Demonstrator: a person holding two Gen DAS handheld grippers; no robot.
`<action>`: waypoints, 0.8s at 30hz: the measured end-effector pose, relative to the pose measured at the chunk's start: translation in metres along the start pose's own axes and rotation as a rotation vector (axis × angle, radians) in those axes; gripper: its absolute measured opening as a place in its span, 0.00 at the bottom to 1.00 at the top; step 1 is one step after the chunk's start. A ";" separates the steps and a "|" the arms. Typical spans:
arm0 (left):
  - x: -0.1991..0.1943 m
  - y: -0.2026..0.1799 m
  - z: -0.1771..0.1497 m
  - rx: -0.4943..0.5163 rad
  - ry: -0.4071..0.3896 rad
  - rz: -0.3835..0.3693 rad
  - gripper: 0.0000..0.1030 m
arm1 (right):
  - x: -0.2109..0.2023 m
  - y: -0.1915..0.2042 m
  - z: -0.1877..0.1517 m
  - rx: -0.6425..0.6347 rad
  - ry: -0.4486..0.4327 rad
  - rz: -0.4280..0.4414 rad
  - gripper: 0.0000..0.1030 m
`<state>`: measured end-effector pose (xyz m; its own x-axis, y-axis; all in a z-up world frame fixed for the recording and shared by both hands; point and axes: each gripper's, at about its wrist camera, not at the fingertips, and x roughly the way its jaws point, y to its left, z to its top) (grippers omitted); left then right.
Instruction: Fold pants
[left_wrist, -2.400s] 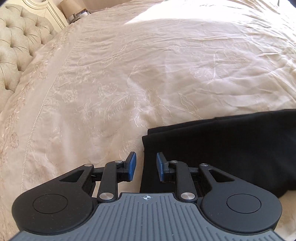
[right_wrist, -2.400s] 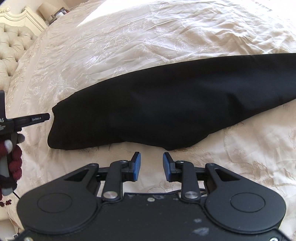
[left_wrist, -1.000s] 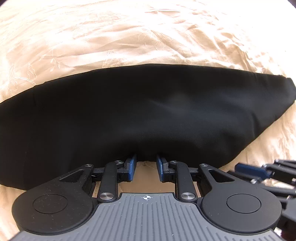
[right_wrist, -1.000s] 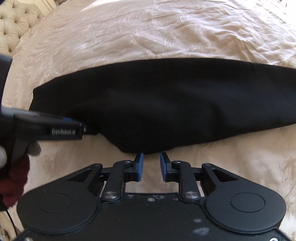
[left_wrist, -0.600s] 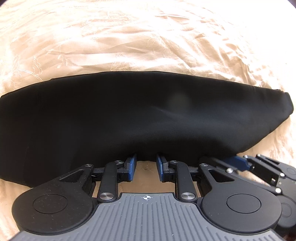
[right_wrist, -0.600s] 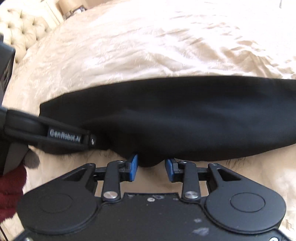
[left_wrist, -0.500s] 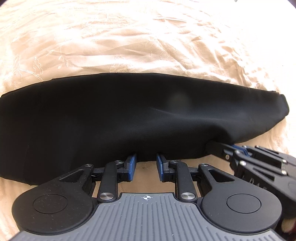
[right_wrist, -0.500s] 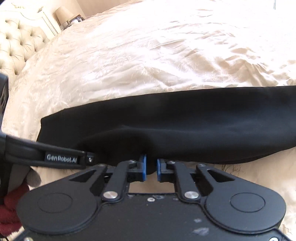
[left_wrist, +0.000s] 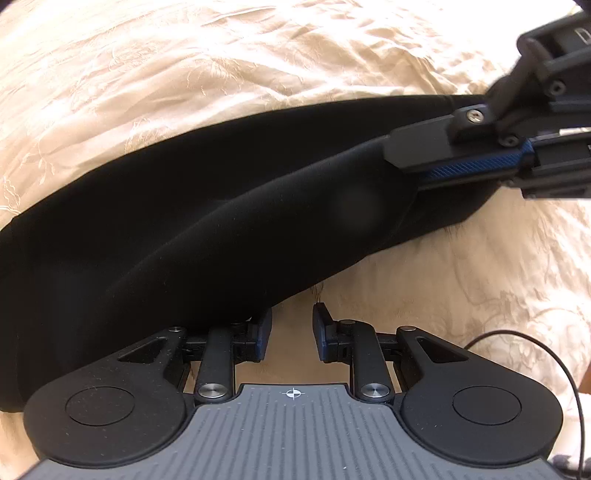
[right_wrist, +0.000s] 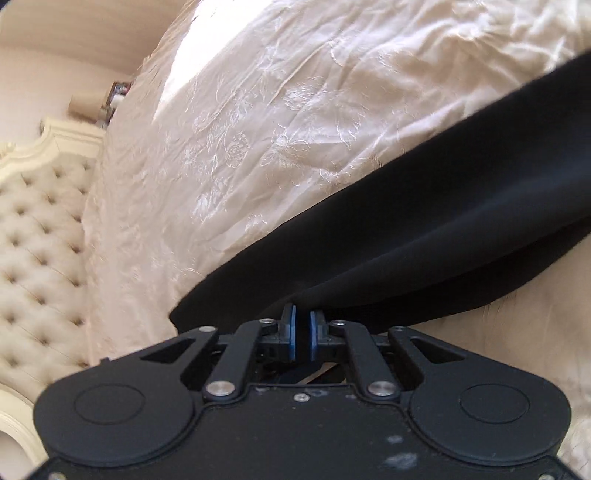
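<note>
Black pants lie folded lengthwise across the cream bedspread. My left gripper is open and empty at the near edge of the pants, its left finger under the cloth edge. My right gripper is shut on the near edge of the pants and lifts it, so a ridge of cloth rises toward it. In the left wrist view the right gripper shows at the upper right, pinching the cloth.
A tufted cream headboard stands at the left of the right wrist view. A lamp and small items sit beyond the bed's far corner. A thin black cable hangs at the lower right.
My right gripper has shut on the pants edge and lifted it up and toward the headboard side. My left gripper stays open at the near edge; the cloth now rises to the right.
</note>
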<state>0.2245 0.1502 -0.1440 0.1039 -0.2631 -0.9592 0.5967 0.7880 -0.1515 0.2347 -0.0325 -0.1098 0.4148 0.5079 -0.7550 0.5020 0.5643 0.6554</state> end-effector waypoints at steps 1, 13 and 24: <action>-0.004 0.002 0.002 -0.012 -0.015 -0.006 0.23 | -0.004 -0.006 0.002 0.039 0.000 0.024 0.07; -0.034 0.035 0.016 -0.085 -0.051 -0.098 0.23 | -0.017 0.016 -0.063 -0.615 -0.148 -0.291 0.32; -0.044 0.057 0.031 -0.139 -0.088 -0.062 0.23 | 0.045 0.043 -0.112 -1.064 -0.143 -0.337 0.37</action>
<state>0.2782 0.1896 -0.1034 0.1430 -0.3565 -0.9233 0.4892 0.8364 -0.2472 0.1901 0.0874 -0.1137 0.4979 0.1836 -0.8476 -0.2695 0.9617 0.0501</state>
